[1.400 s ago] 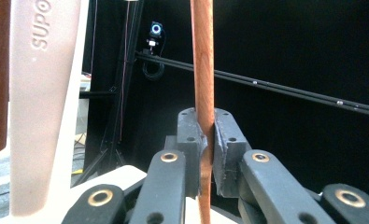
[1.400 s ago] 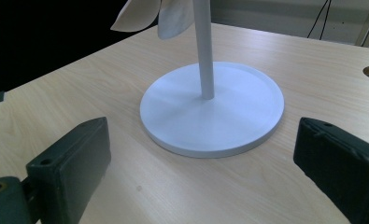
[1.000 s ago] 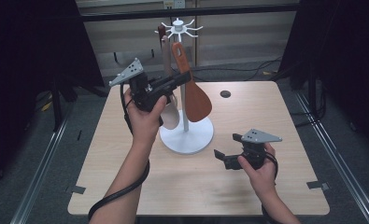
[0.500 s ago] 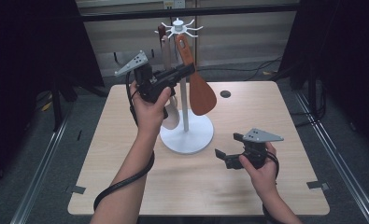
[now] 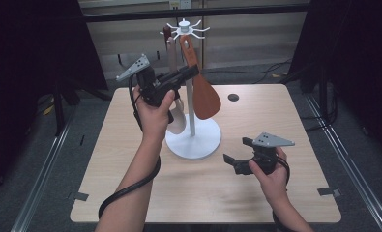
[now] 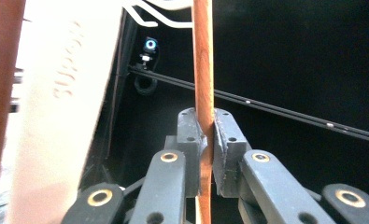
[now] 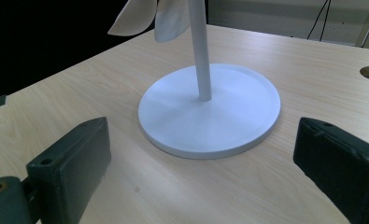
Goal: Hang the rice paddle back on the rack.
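Observation:
A white utensil stand (image 5: 193, 140) with a ring of hooks on top stands mid-table; its round base (image 7: 210, 112) lies just ahead of my right gripper. My left gripper (image 5: 191, 72) (image 6: 204, 126) is held high and is shut on the thin handle of a brown wooden spatula (image 5: 205, 99) (image 6: 203, 56). The spatula's top end reaches the hooks; whether it hangs on one I cannot tell. A cream spatula (image 5: 178, 118) (image 6: 65, 93) hangs beside it. My right gripper (image 5: 233, 150) (image 7: 203, 163) rests low over the table, open, with nothing between its jaws.
A darker brown utensil (image 5: 167, 34) hangs at the stand's far side. A round cable hole (image 5: 233, 97) is in the tabletop (image 5: 130, 183) behind the stand. Dark floor and metal rails surround the table.
My left gripper has risen a little with the brown spatula, bringing its top end closer to the hooks. The right gripper has stayed where it was.

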Demonstrator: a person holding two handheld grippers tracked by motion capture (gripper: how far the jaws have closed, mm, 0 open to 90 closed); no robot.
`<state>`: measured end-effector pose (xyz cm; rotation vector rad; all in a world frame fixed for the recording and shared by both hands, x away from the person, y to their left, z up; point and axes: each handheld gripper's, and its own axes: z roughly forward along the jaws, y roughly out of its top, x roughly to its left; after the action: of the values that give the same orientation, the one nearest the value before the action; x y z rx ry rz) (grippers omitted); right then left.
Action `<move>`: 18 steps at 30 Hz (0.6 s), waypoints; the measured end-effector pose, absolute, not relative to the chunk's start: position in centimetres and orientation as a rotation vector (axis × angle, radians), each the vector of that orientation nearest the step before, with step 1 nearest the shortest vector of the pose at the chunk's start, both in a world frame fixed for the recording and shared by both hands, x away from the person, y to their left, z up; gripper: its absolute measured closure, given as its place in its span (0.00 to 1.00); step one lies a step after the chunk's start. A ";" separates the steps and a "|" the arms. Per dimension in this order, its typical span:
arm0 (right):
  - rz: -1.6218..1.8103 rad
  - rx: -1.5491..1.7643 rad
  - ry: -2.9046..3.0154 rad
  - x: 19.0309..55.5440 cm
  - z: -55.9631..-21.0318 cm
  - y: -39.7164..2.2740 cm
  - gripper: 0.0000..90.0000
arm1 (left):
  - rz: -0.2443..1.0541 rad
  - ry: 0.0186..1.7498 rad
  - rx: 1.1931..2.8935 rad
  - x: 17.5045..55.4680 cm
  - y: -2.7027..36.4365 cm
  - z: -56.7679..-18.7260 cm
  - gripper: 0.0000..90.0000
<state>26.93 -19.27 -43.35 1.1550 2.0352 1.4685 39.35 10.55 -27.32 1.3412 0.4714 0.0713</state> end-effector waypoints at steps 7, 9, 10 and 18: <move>1.469 1.145 2.043 26.9 -43.3 -19.1 0.04 | 0.063 0.493 1.347 39.7 10.3 -28.1 0.92; 1.471 1.150 2.041 26.9 -43.3 -19.2 0.04 | 0.073 0.504 1.329 39.7 10.4 -28.3 0.91; 1.470 1.150 2.040 26.9 -43.3 -19.2 0.04 | 0.074 0.505 1.324 39.7 10.4 -28.4 0.91; 1.472 1.135 2.044 27.0 -43.3 -18.9 0.04 | 0.271 0.505 1.319 38.1 11.6 -28.9 0.63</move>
<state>27.01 -18.93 -43.26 1.1352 2.0439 1.4722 38.09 11.63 -28.95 1.3185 0.5047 0.2709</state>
